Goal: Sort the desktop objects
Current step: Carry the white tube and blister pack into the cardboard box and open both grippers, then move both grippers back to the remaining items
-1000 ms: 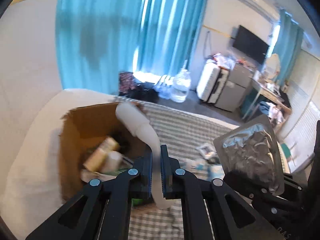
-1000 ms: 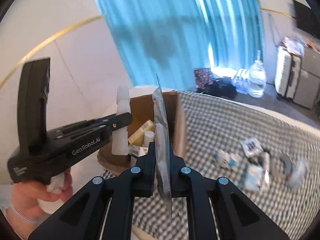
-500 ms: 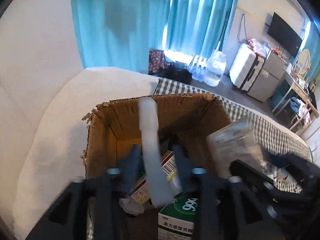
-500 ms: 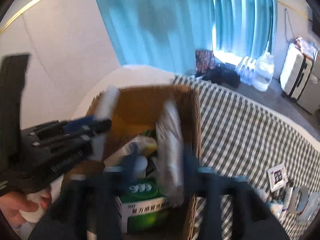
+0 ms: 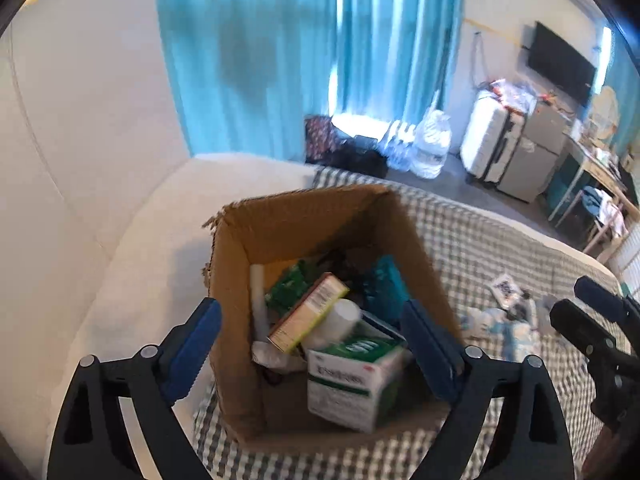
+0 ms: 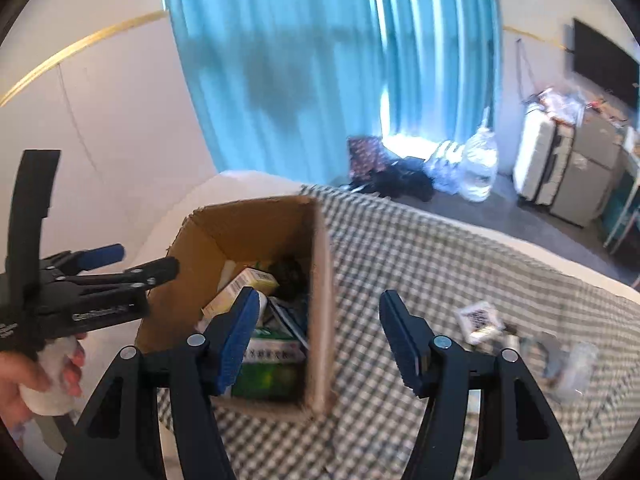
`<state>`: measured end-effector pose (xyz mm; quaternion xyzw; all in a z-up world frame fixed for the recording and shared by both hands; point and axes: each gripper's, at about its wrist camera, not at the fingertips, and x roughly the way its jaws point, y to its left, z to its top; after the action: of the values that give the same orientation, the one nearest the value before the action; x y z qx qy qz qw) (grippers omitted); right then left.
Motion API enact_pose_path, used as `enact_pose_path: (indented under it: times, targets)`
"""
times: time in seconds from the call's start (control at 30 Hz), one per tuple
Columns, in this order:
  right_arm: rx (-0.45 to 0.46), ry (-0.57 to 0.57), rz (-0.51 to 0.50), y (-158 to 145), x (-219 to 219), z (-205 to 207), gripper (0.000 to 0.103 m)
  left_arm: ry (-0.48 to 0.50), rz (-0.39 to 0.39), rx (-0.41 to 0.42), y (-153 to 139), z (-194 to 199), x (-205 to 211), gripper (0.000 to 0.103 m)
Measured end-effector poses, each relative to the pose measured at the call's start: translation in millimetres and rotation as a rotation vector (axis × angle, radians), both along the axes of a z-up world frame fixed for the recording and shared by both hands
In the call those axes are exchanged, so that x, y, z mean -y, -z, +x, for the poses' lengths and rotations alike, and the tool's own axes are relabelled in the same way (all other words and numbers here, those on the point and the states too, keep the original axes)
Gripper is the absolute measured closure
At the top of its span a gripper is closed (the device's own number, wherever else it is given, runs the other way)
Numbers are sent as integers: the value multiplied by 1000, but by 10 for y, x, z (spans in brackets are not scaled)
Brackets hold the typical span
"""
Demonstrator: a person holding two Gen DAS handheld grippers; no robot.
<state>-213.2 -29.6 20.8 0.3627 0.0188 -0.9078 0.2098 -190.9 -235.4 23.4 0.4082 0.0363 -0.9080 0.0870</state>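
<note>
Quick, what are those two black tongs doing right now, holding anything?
Left tongs: empty, jaws opening wide over the brown cardboard box.
Right tongs: empty, jaws opening beside the box's edge.

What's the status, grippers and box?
Left gripper and right gripper opening, nothing between the jaws. Cardboard box holds the sorted items. Loose packets remain on the checked cloth. Nothing blocking.

Both tools showing black frames w/ blue pads, silver screws; left tool (image 6: 120,268) bearing white lettering.
</note>
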Motion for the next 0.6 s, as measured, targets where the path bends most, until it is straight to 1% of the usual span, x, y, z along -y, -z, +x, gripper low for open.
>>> enact_pose_path:
  times: [0.07, 0.1, 0.13, 0.2, 0.27, 0.33, 0.43, 0.6]
  targets:
    - [-29, 47, 2, -149, -169, 189, 34, -12, -19, -41, -164, 153, -161, 4]
    - [-50, 64, -24, -255, -291, 320, 33, -22, -19, -68, -243, 252, -250, 2]
    - [-61, 74, -37, -322, -352, 392, 32, -21, -8, -88, -305, 326, -325, 0]
    - [-87, 101, -40, -461, -482, 564, 28, -3, 40, -117, -420, 451, -505, 0]
    - [-135, 130, -34, -608, -632, 760, 11, 18, 65, -125, -488, 543, -677, 0]
    - [-168, 148, -46, -730, -809, 939, 9, 39, 64, -138, -543, 640, -872, 0]
    - [-202, 186, -68, -821, -1085, 1128, 8, 64, 52, -149, -590, 732, -1174, 0]
    - [-198, 239, -78, -780, -1515, 1259, 8, 95, 65, -130, -534, 813, -1585, 0]
